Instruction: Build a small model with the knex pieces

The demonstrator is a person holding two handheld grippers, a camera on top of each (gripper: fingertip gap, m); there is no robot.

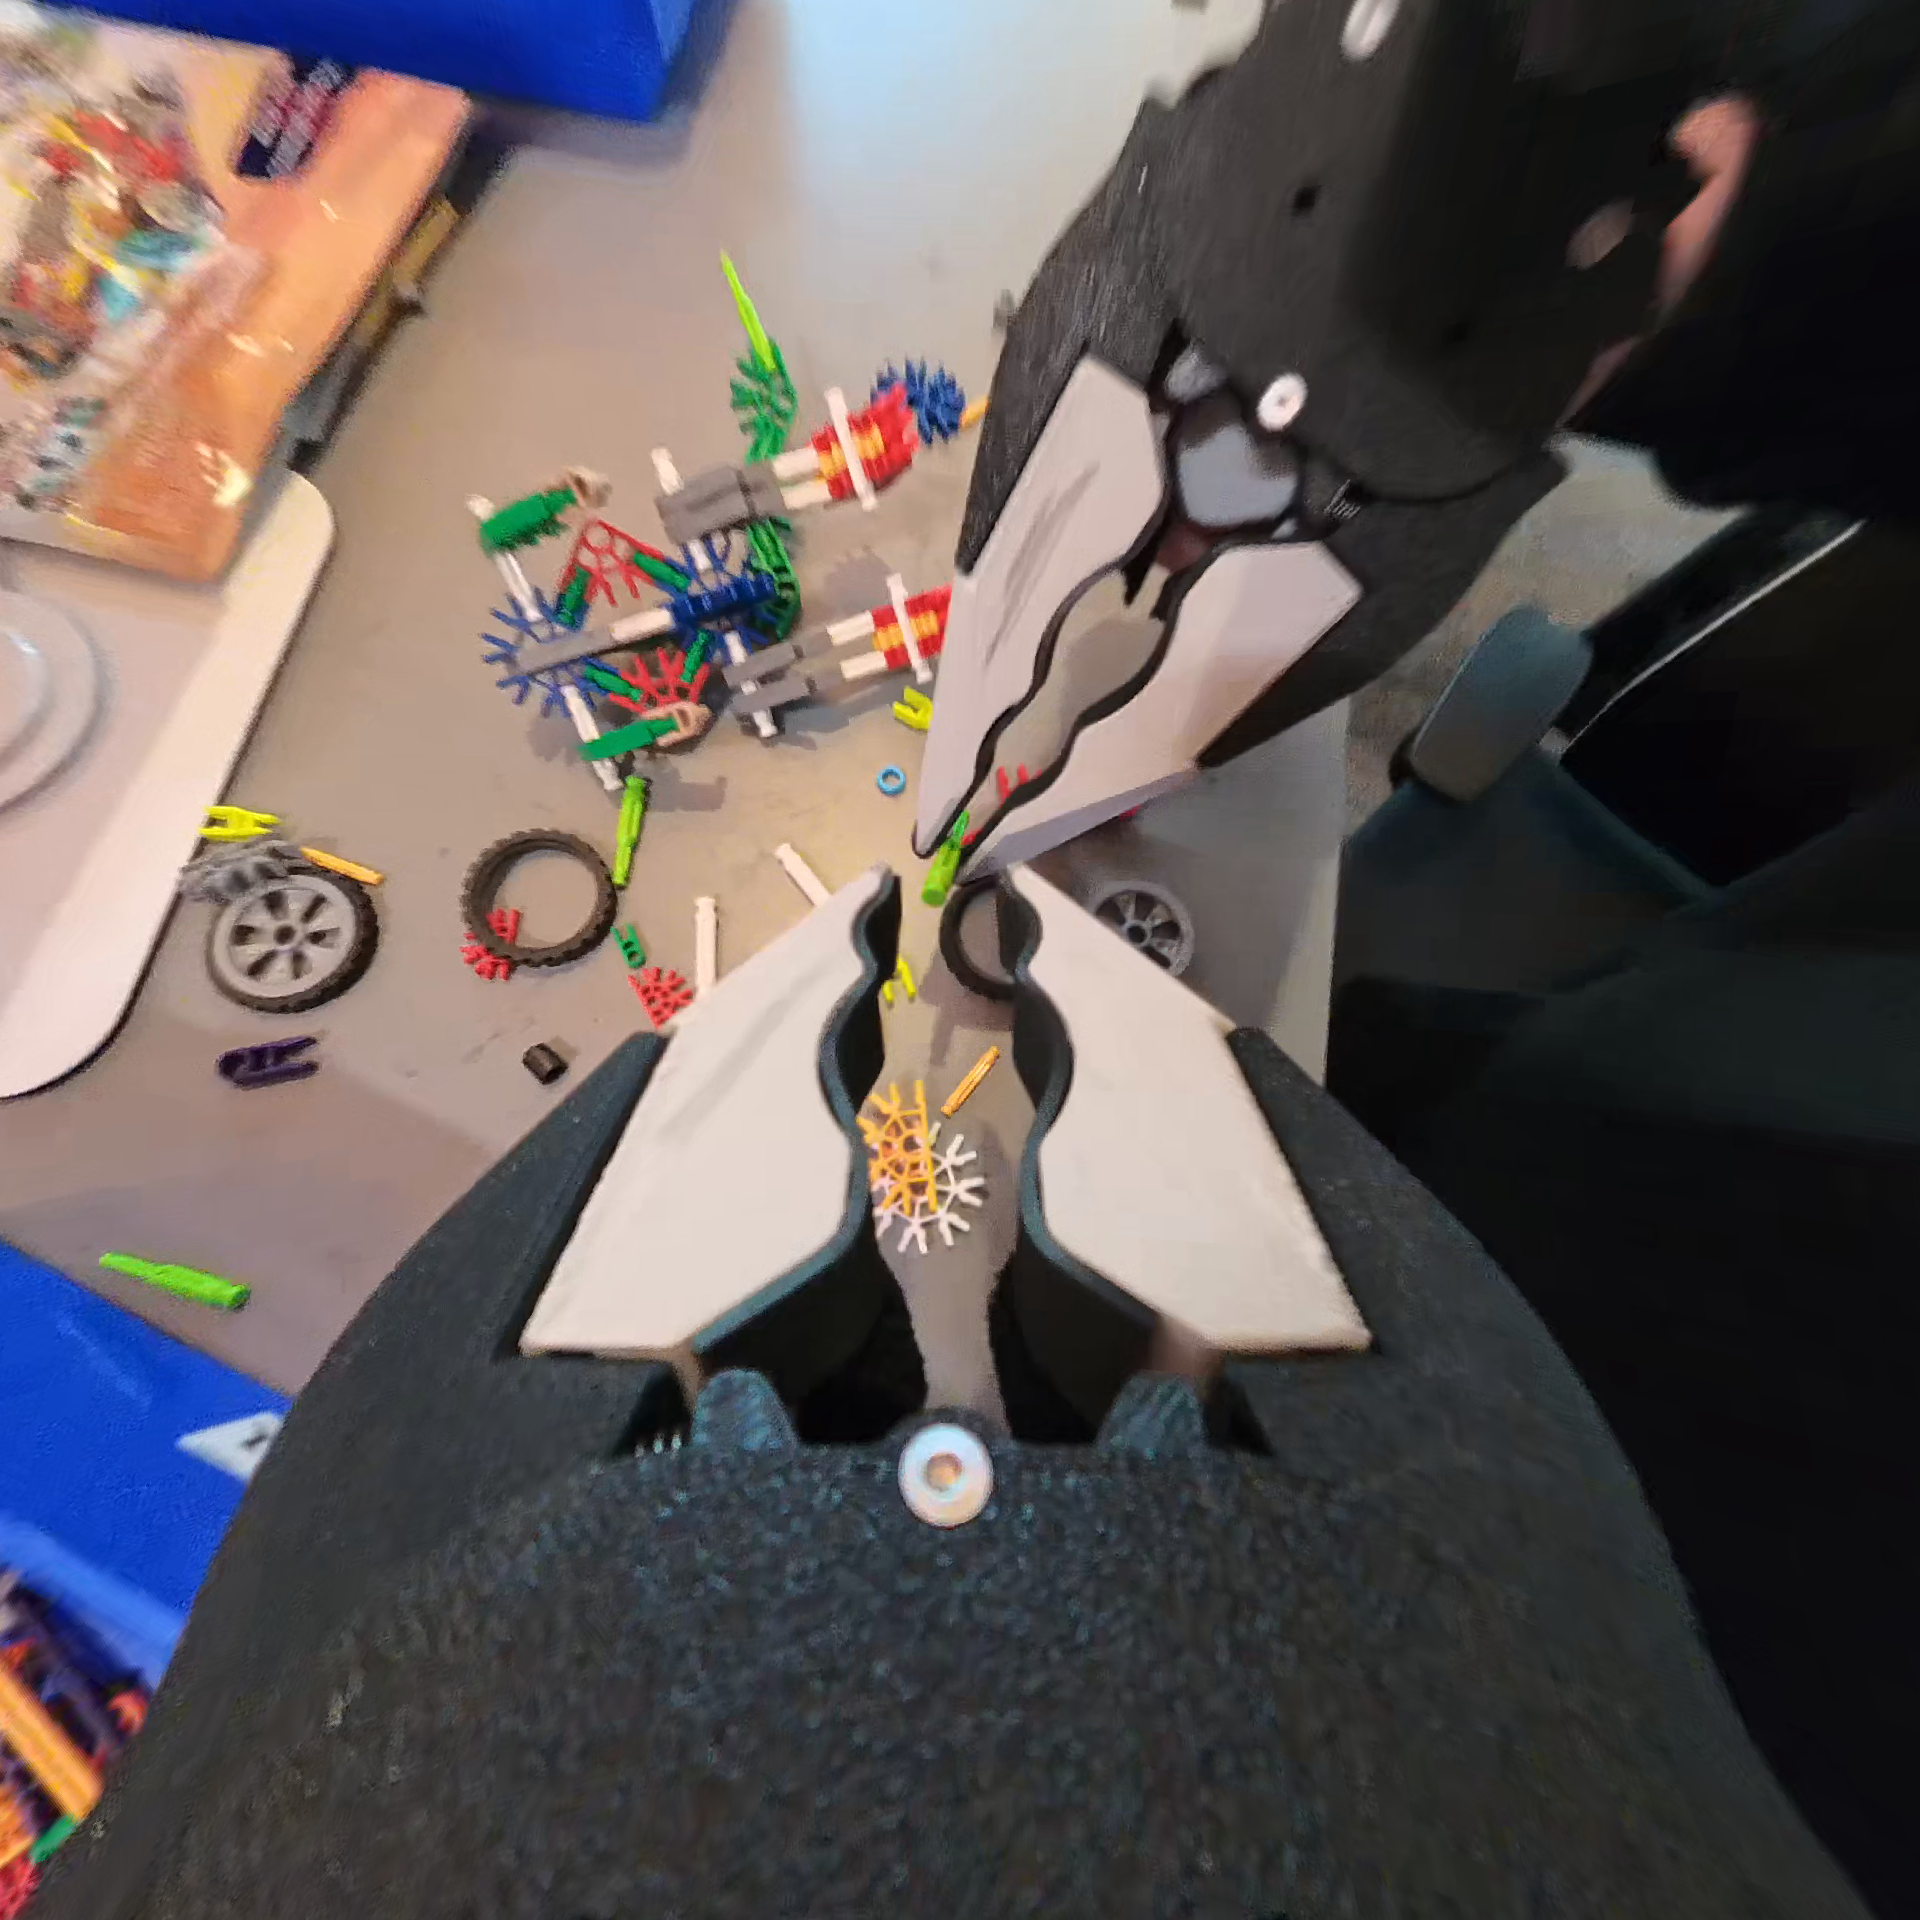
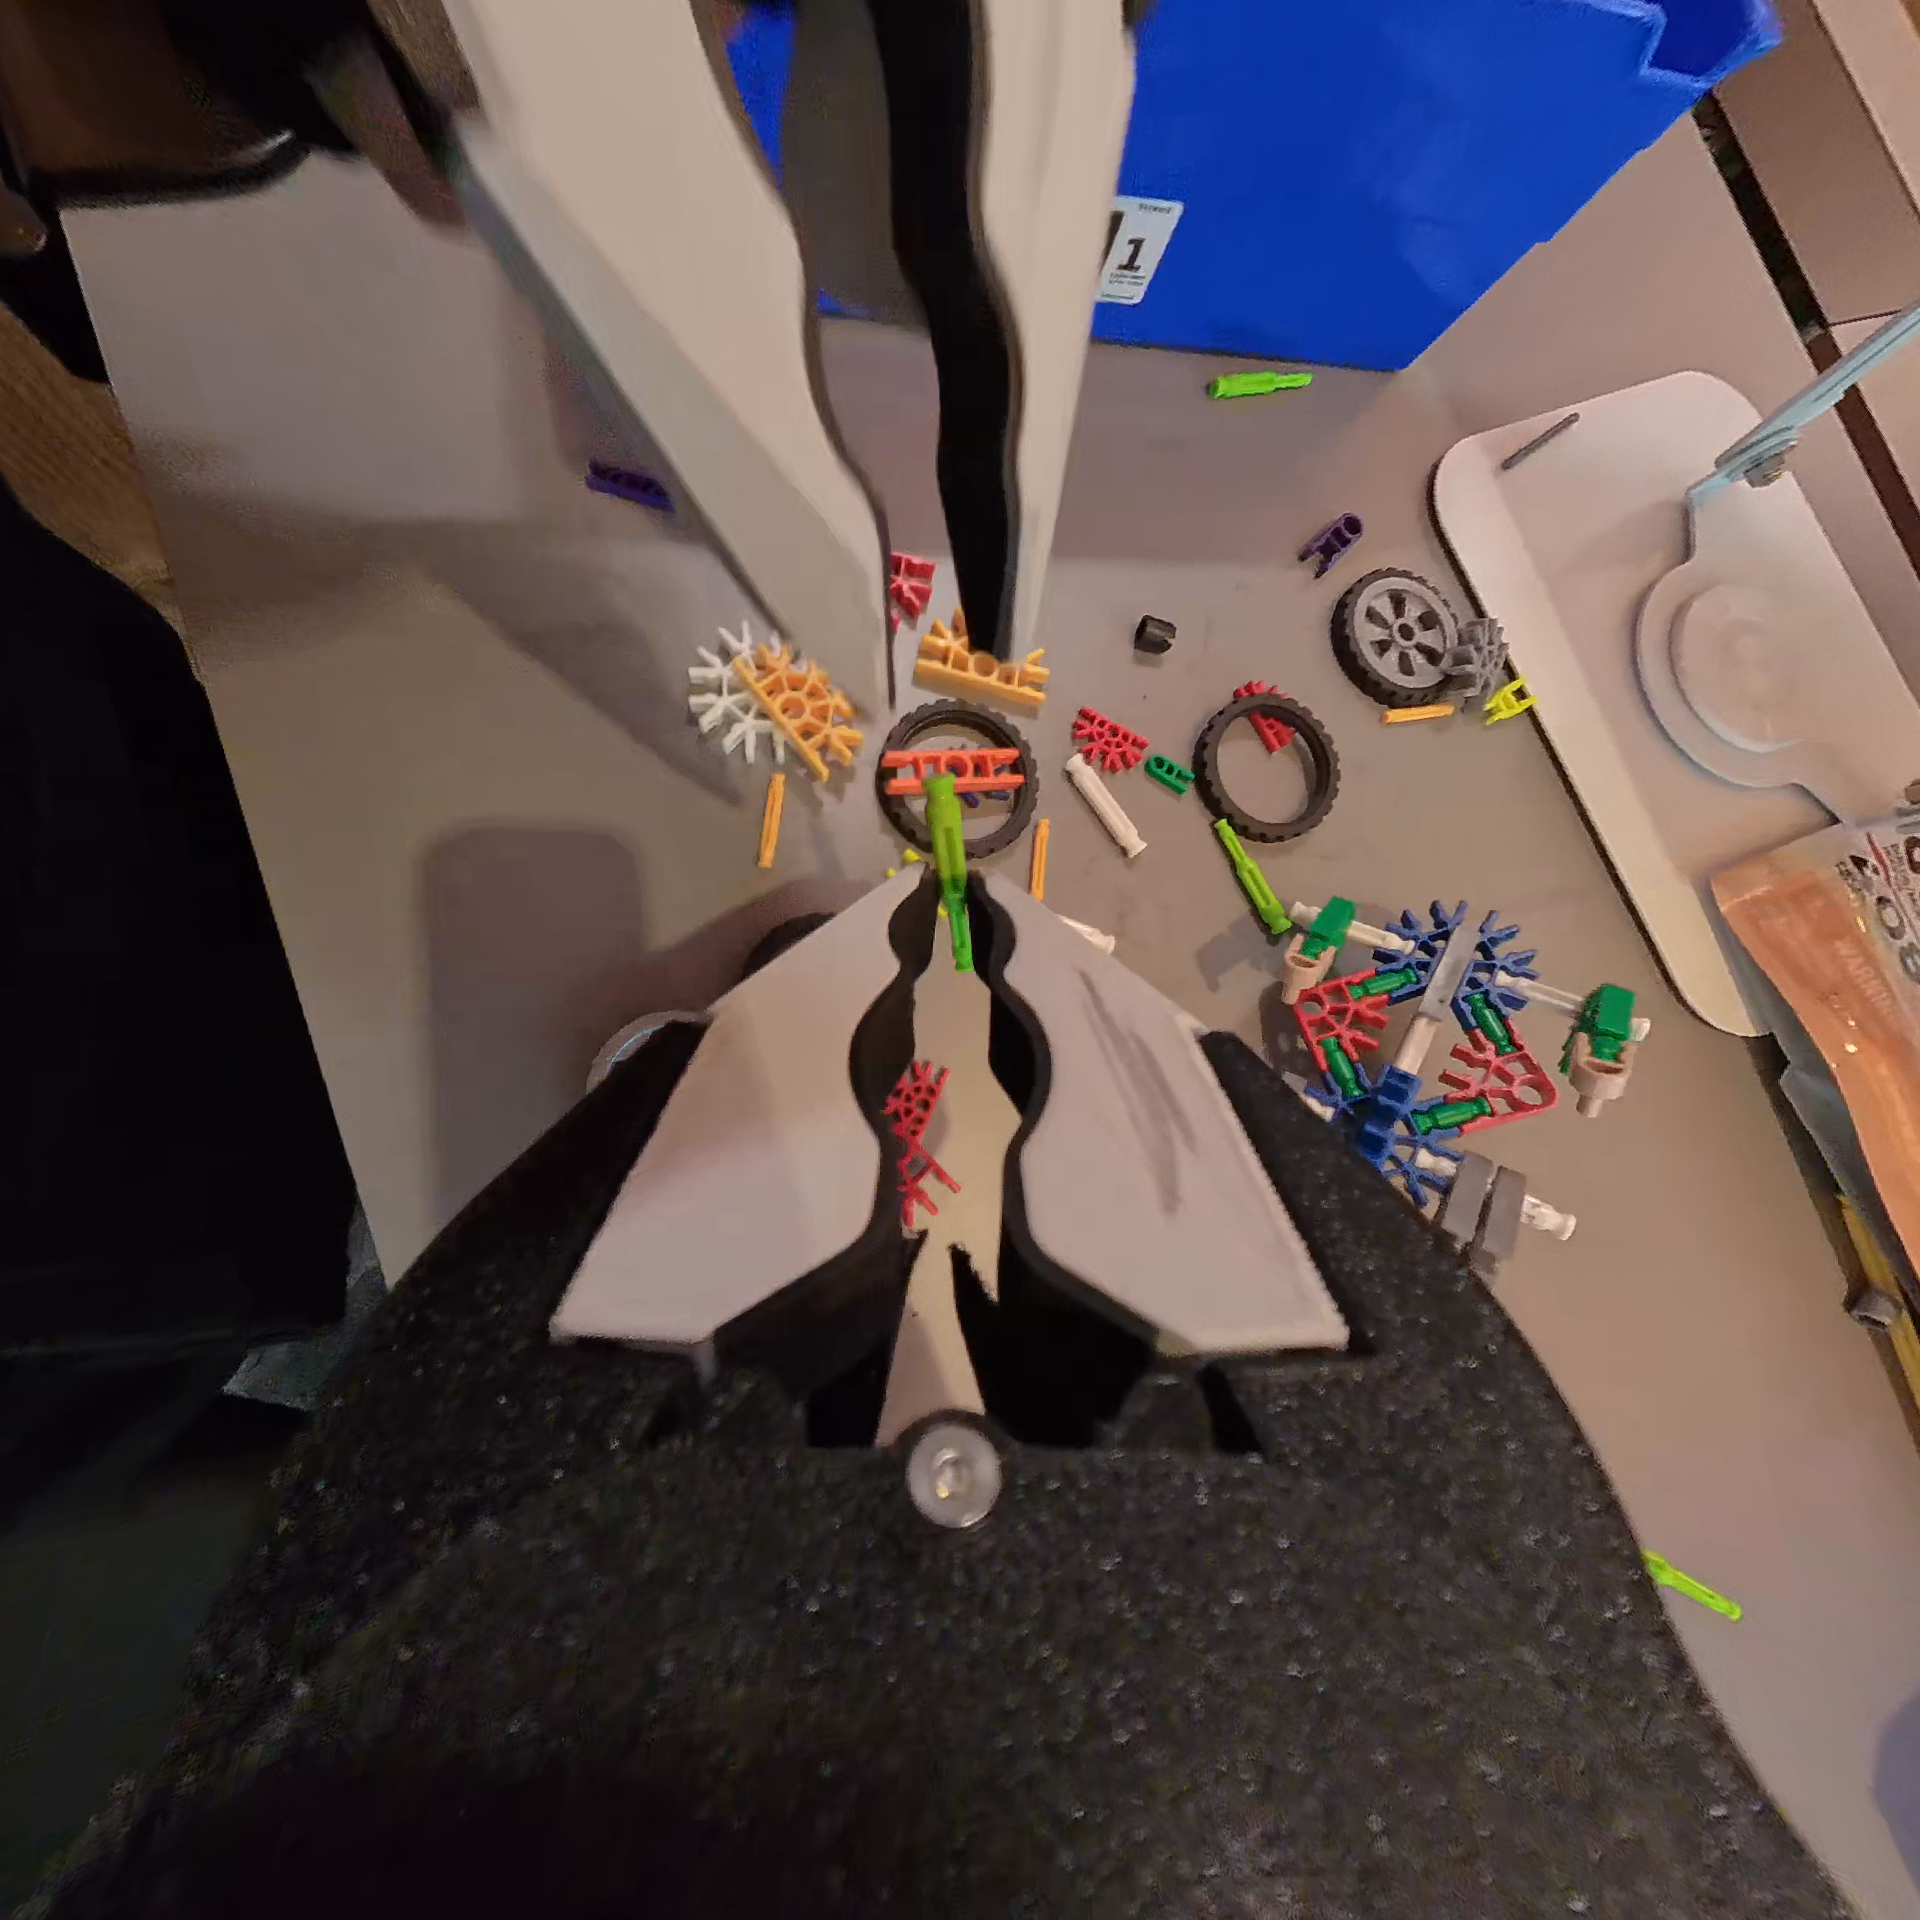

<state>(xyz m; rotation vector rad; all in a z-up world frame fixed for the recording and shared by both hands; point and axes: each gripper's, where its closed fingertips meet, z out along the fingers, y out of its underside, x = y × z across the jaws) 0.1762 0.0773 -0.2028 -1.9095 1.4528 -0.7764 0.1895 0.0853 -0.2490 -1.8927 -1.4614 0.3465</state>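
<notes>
Down on the grey table [image 1: 416, 1143] in the left wrist view, the left gripper [image 1: 951, 894] has its jaws a little apart with nothing between them, right by a black tyre ring [image 1: 961, 951] half hidden behind one finger, while the right gripper [image 1: 951, 847] pinches a green rod [image 1: 943, 868]. From the right wrist view, the right gripper [image 2: 951, 883] squeezes the green rod [image 2: 948, 852] over the black tyre ring [image 2: 956, 779], and the left gripper's top is cut off and blurry.

Grey surface [image 2: 520, 644] is littered with loose construction-toy pieces; a rod-and-connector assembly [image 2: 1434, 1049], a spoked wheel [image 2: 1397, 636] and a blue bin [image 2: 1351, 177] are seen; an empty tyre [image 2: 1264, 769] lies nearby.
</notes>
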